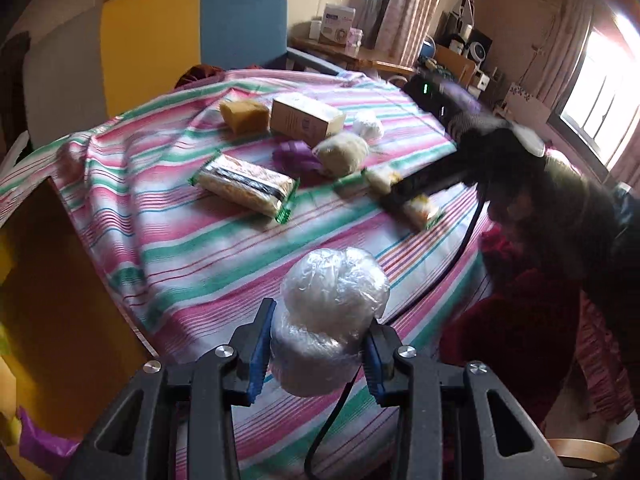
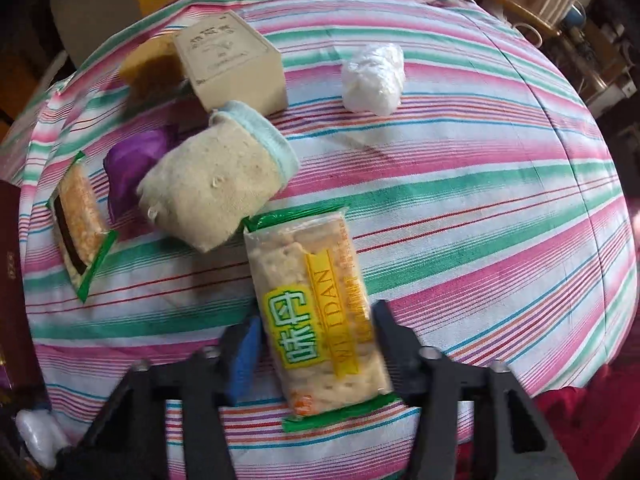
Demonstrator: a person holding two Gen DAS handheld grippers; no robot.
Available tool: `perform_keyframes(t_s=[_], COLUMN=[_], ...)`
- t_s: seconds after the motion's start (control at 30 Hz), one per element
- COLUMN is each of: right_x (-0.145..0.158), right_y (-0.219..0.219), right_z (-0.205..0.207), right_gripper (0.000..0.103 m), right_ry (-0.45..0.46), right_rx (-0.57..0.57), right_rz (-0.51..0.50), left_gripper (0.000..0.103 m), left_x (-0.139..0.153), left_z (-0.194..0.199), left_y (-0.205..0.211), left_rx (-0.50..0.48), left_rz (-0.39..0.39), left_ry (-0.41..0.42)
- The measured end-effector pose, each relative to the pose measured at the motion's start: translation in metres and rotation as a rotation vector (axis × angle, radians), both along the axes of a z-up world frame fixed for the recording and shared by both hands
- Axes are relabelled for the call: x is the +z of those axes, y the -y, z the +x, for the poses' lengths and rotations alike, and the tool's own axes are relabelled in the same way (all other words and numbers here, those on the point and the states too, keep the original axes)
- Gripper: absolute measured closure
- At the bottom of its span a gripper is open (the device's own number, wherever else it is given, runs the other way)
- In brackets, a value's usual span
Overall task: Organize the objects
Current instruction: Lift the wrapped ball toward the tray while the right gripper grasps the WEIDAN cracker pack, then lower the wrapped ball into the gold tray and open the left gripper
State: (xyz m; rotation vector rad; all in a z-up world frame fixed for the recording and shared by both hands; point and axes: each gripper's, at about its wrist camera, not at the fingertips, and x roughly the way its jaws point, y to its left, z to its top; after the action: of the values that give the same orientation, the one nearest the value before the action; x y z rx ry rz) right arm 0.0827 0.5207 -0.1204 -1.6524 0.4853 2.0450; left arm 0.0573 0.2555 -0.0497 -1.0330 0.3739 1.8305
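The left gripper (image 1: 320,344) points down at a slant over the near edge of the table (image 1: 192,256), its jaws clenched on a white bundle wrapped in clear plastic (image 1: 328,320), which is lifted clear of the striped cloth (image 2: 460,208). The blue pads (image 1: 259,350) press the bundle's lower half, and its top bulges above them.

The right gripper (image 2: 316,360) points almost straight down at the cloth, held by a dark-gloved hand (image 1: 516,160) that the left wrist view shows reaching in from the right. Its jaws straddle a cracker packet (image 2: 316,320) lying flat on the cloth; whether the pads press its sides I cannot tell, as this view is blurred there. The packet's long axis runs away from the gripper, green crimped ends near and far. Its label shows green Chinese characters on yellow and letters that seem to read "DAN".

Beyond it lie a rolled beige towel with a pale blue edge (image 2: 216,184), a purple bag (image 2: 136,160), a second cracker packet (image 2: 82,220), a tan box with unreadable print (image 2: 232,68), a yellow sponge (image 2: 152,68), and another plastic-wrapped white bundle (image 2: 374,80) apart on the right.
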Motion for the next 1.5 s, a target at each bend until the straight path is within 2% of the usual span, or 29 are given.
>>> perform_keyframes(t_s=[0.1, 0.23, 0.33, 0.5, 0.63, 0.73, 0.87, 0.93, 1.23, 1.33, 1.37, 1.4, 1.43, 1.5], right_x=[-0.002, -0.003, -0.004, -0.003, -0.002, -0.001, 0.000, 0.001, 0.004, 0.005, 0.006, 0.006, 0.007, 0.008], right_y=[0.016, 0.009, 0.011, 0.013, 0.015, 0.017, 0.017, 0.018, 0.018, 0.017, 0.017, 0.017, 0.017, 0.016], right_z=[-0.001, 0.004, 0.006, 0.009, 0.012, 0.014, 0.017, 0.018, 0.024, 0.026, 0.026, 0.027, 0.027, 0.028], right_gripper=[0.054, 0.052, 0.052, 0.051, 0.051, 0.051, 0.051, 0.051, 0.051, 0.050, 0.050, 0.050, 0.050, 0.050], right_ry=[0.012, -0.012, -0.012, -0.014, -0.015, -0.017, -0.021, -0.022, -0.031, -0.034, -0.034, -0.034, -0.034, -0.033], right_rx=[0.064, 0.044, 0.047, 0.050, 0.061, 0.064, 0.068, 0.068, 0.072, 0.073, 0.074, 0.075, 0.076, 0.078], right_rz=[0.044, -0.005, -0.002, 0.008, 0.018, 0.022, 0.025, 0.027, 0.027, 0.026, 0.026, 0.027, 0.028, 0.029], left_gripper=[0.064, 0.064, 0.064, 0.064, 0.064, 0.064, 0.064, 0.064, 0.061, 0.057, 0.053, 0.043, 0.038, 0.036], left_x=[0.016, 0.033, 0.043, 0.055, 0.057, 0.052, 0.028, 0.018, -0.029, -0.034, -0.035, -0.036, -0.036, -0.032], left_z=[-0.004, -0.018, -0.036, -0.084, -0.135, -0.172, -0.219, -0.236, -0.279, -0.281, -0.280, -0.280, -0.280, -0.275], left_y=[0.019, 0.048, 0.072, 0.122, 0.164, 0.181, 0.195, 0.199, 0.197, 0.203, 0.204, 0.207, 0.209, 0.216], left_rx=[0.040, 0.122, 0.204, 0.374, 0.517, 0.603, 0.681, 0.726, 0.803, 0.844, 0.847, 0.850, 0.852, 0.863], left_rz=[0.035, 0.077, 0.099, 0.120, 0.129, 0.084, 0.034, 0.002, -0.126, -0.154, -0.155, -0.153, -0.151, -0.136], left_ry=[-0.005, -0.006, 0.004, 0.042, 0.117, 0.116, 0.194, 0.204, 0.238, 0.235, 0.243, 0.253, 0.258, 0.263])
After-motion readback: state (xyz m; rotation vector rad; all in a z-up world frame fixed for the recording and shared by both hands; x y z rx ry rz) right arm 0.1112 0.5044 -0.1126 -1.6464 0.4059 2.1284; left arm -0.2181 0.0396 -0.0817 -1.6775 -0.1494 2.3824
